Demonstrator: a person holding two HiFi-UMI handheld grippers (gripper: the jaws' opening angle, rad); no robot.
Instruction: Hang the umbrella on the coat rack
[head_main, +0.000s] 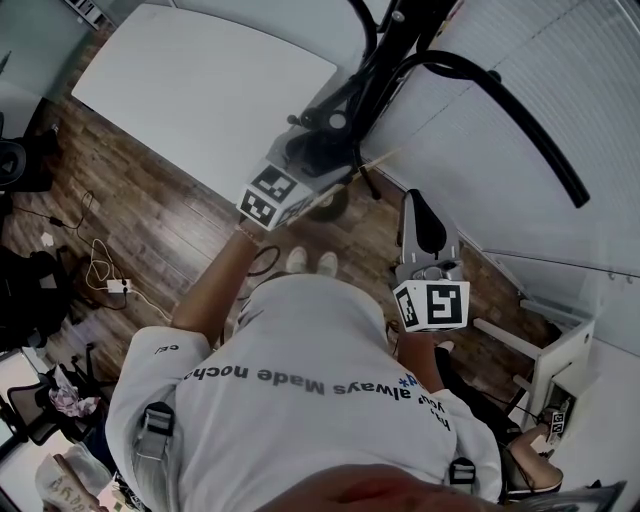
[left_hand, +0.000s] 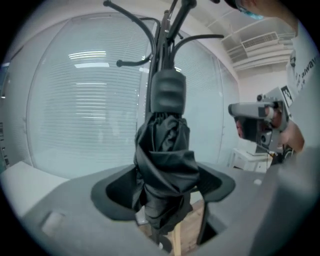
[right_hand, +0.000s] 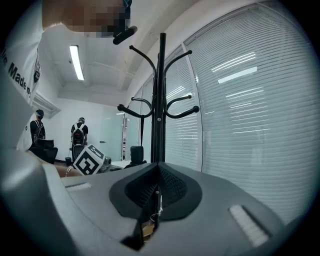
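Note:
A folded black umbrella (left_hand: 167, 165) hangs upright with its grip (left_hand: 168, 92) at the top, tight against the pole of the black coat rack (left_hand: 165, 30). How it is fastened to the rack is hidden. My left gripper (left_hand: 165, 195) stands open around the umbrella's bundled cloth, the jaws wide on either side. From the head view, this left gripper (head_main: 325, 150) reaches up to the coat rack (head_main: 480, 85). My right gripper (right_hand: 156, 192) is shut and empty, pointing level at the coat rack (right_hand: 161, 100) from a short way off. It also shows as the right gripper (head_main: 418, 205) lower right of the pole.
A window wall with white blinds (head_main: 560, 60) stands right behind the rack. A white table (head_main: 200, 80) is to the left, a white cabinet (head_main: 560, 360) lower right. Cables (head_main: 100, 270) lie on the wood floor. Two people (right_hand: 79, 135) stand far off in the room.

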